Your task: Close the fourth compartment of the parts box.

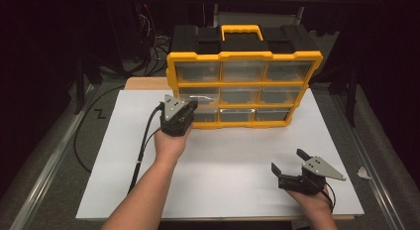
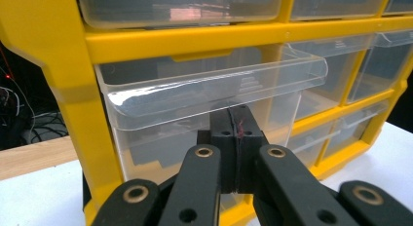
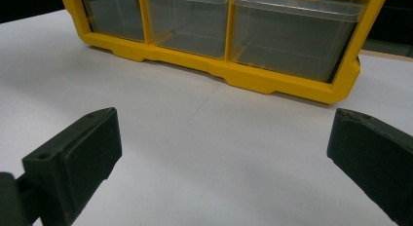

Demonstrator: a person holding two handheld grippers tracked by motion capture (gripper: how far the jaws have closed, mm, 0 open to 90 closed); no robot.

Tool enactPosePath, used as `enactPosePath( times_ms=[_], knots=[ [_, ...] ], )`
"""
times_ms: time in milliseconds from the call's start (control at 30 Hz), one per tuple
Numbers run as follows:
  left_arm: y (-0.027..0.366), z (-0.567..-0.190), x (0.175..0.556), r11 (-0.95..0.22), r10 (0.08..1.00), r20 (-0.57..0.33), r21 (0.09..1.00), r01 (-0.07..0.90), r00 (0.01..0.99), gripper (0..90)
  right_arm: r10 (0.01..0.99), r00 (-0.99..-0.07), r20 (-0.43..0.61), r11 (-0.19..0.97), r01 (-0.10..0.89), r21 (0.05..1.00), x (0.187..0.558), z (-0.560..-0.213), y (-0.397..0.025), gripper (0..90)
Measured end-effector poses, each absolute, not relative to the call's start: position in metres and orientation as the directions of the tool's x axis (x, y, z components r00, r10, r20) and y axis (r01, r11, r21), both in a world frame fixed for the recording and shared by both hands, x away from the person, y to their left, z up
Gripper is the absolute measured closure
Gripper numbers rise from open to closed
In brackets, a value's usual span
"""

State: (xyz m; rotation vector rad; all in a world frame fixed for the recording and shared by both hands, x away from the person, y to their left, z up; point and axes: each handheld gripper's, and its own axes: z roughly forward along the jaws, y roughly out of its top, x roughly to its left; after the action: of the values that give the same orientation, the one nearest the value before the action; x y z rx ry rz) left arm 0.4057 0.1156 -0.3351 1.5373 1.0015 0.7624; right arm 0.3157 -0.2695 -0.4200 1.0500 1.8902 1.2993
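I hold my left gripper (image 1: 192, 107) up at the yellow box of drawers (image 1: 242, 86), which stands on the white table (image 1: 223, 170) with its clear fronts facing me. Its jaws are squeezed together, and the tips sit just under the lip of the middle drawer on the left (image 2: 214, 87). That drawer sticks out a little from the box. I think the tips are tucked there so the lip can be hooked and the drawer slid out or back in. I can't tell if they pinch anything. The drawer is long from side to side, and its front points at me. My right gripper (image 1: 288, 164) waits low over the table, well away from the box, with its jaws wide apart and holding nothing.
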Motion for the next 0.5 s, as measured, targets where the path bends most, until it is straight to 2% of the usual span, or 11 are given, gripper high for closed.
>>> enactPosePath(
  times_ms=[500],
  knots=[
    [0.117, -0.335, 0.426, -0.06, 0.911, -0.029, 0.978, 0.201, 0.411, 89.7, 0.865, -0.499, -0.041, 0.201, 0.271, 0.941, 0.316, -0.421, -0.27, 0.8]
  ],
)
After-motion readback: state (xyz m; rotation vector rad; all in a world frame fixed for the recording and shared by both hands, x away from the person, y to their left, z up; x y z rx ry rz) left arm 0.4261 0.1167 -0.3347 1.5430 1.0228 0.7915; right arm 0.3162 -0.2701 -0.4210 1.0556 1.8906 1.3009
